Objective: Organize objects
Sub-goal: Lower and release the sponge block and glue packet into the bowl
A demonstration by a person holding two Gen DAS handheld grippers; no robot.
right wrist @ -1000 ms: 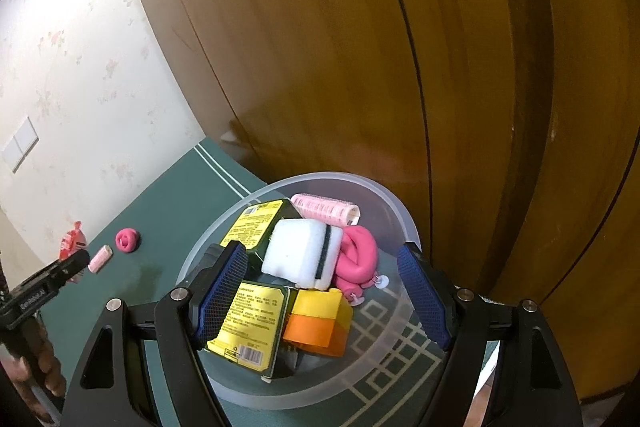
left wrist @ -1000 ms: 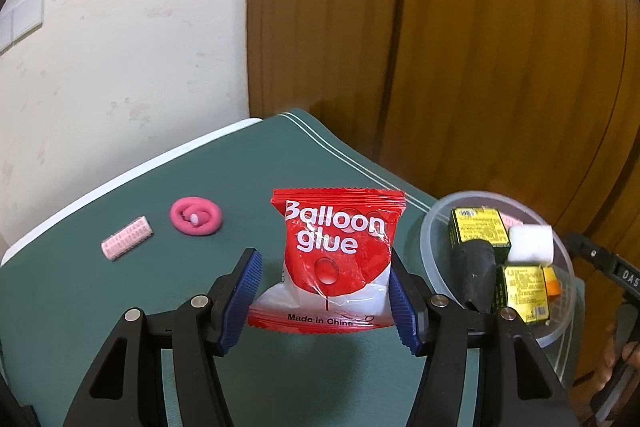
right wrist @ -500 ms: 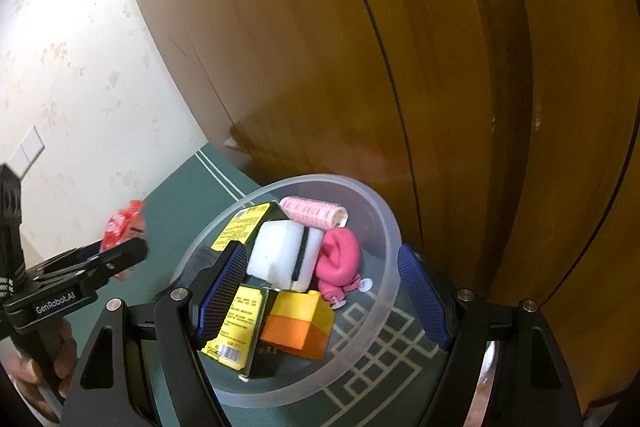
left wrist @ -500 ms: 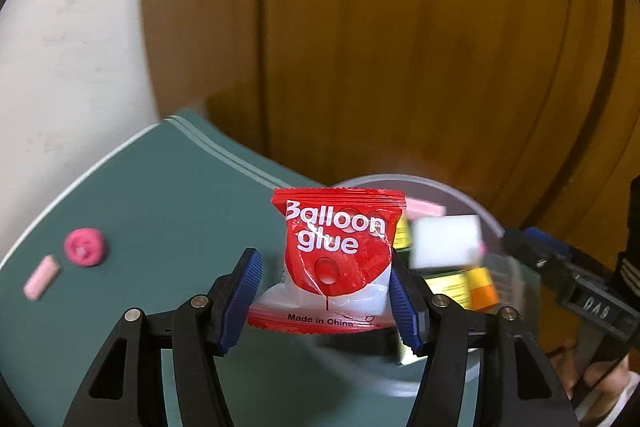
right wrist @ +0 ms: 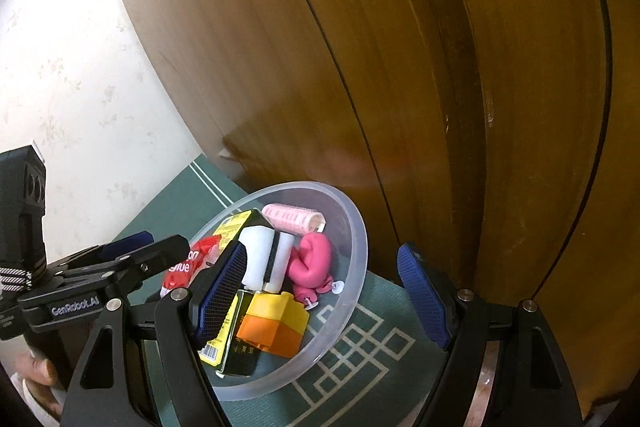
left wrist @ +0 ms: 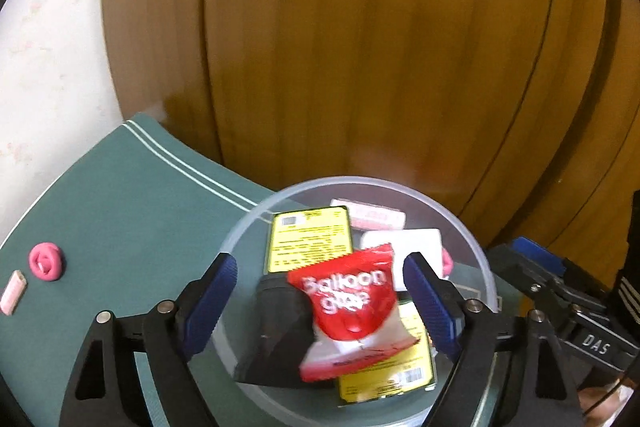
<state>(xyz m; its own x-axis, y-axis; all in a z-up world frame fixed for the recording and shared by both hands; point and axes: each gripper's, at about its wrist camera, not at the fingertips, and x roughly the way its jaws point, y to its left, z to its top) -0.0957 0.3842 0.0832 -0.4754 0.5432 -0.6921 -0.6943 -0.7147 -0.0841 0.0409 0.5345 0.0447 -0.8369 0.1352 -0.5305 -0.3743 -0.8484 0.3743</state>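
My left gripper [left wrist: 320, 301] has just spread its jaws over the clear bowl [left wrist: 476, 251], so the red balloon glue packet [left wrist: 352, 307] drops free inside. My right gripper [right wrist: 320, 291] hangs released, grasping nothing.

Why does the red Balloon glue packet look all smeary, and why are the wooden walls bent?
Left wrist view: the packet is blurred, loose between the open left gripper's just-widened jaws over the bowl. Right wrist view: sharper. In both, the fisheye lens curves the wooden panels.
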